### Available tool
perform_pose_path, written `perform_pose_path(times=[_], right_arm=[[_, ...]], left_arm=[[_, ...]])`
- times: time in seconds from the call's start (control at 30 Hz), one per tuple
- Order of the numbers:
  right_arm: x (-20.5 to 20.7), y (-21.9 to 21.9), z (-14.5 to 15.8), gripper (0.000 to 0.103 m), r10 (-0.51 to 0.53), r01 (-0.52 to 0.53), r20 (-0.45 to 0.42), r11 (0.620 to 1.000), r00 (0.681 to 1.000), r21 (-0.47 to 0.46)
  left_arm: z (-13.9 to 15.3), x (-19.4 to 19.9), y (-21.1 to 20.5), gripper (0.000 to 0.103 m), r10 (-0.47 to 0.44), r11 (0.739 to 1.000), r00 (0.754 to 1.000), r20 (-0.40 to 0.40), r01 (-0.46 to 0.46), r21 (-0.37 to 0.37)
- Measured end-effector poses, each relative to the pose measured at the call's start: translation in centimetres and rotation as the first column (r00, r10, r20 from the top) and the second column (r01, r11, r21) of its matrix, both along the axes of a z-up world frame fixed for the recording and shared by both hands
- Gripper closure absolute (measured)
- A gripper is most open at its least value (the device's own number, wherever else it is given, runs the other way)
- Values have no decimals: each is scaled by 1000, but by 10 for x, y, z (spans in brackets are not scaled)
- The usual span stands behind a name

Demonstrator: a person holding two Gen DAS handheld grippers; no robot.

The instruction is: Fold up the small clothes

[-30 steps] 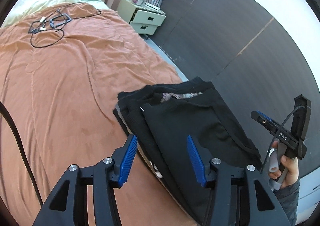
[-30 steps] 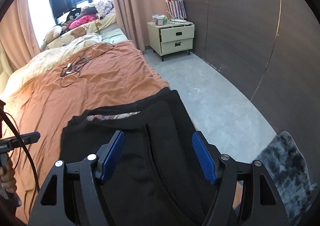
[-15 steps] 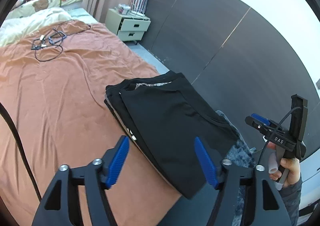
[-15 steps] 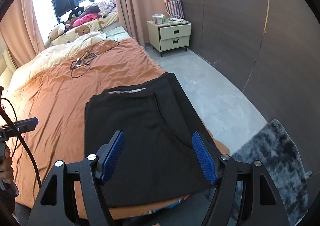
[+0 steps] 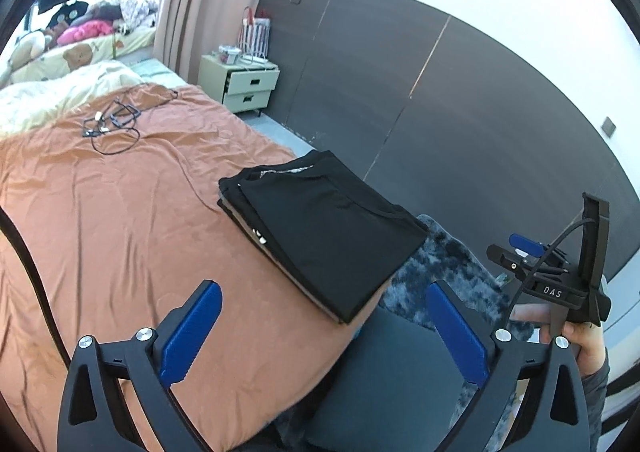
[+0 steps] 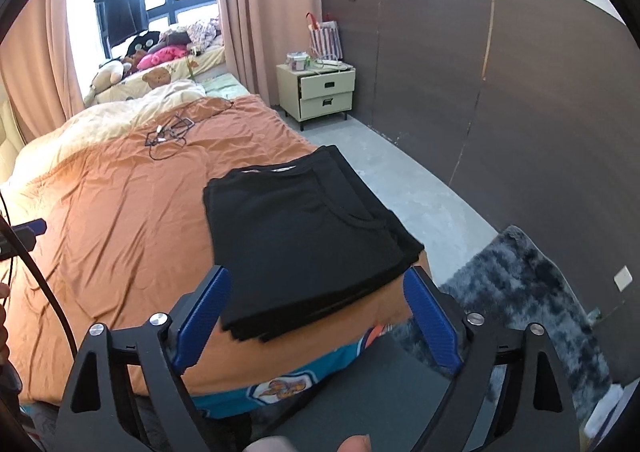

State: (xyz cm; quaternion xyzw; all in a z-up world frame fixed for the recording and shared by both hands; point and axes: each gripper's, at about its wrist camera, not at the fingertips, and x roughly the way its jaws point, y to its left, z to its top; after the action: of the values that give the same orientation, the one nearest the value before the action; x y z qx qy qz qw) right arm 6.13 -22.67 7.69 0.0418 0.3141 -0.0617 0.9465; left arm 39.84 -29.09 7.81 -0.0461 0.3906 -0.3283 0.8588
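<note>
Black garment (image 6: 304, 228) lies folded in a flat stack at the near corner of the bed (image 6: 120, 212), on the orange cover. My left hand-held gripper (image 5: 324, 336) and right hand-held gripper (image 6: 316, 324) both gape wide, empty, clear above it. Fold looks finished; next, I judge, fetch another piece.

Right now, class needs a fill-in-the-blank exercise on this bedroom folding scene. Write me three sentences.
1. The folded black clothes lie on an ______ bedspread.
2. Both the left gripper and the right gripper are ______, holding nothing.
3. The bedside cabinet has ______ drawers.

Missing words: orange; open; two
</note>
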Motion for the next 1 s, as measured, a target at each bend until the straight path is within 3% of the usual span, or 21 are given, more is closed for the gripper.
perform_pose_path(times=[0.07, 0.43, 0.77, 1.0], right_arm=[[-15, 7, -1, 0, 4, -4, 18, 1000, 1000, 9], [-92, 40, -23, 0, 56, -60, 82, 997, 995, 46], [-157, 62, -41, 0, 122, -126, 152, 992, 981, 21], [-187, 79, -64, 0, 157, -158, 183, 987, 970, -9]], left_arm=[[4, -16, 11, 0, 4, 1000, 1000, 16, -4, 1], [14, -110, 73, 0, 88, 996, 992, 93, -89, 6], [17, -189, 120, 0, 191, 981, 959, 210, -194, -6], [-4, -237, 152, 0, 259, 965, 930, 262, -260, -32]])
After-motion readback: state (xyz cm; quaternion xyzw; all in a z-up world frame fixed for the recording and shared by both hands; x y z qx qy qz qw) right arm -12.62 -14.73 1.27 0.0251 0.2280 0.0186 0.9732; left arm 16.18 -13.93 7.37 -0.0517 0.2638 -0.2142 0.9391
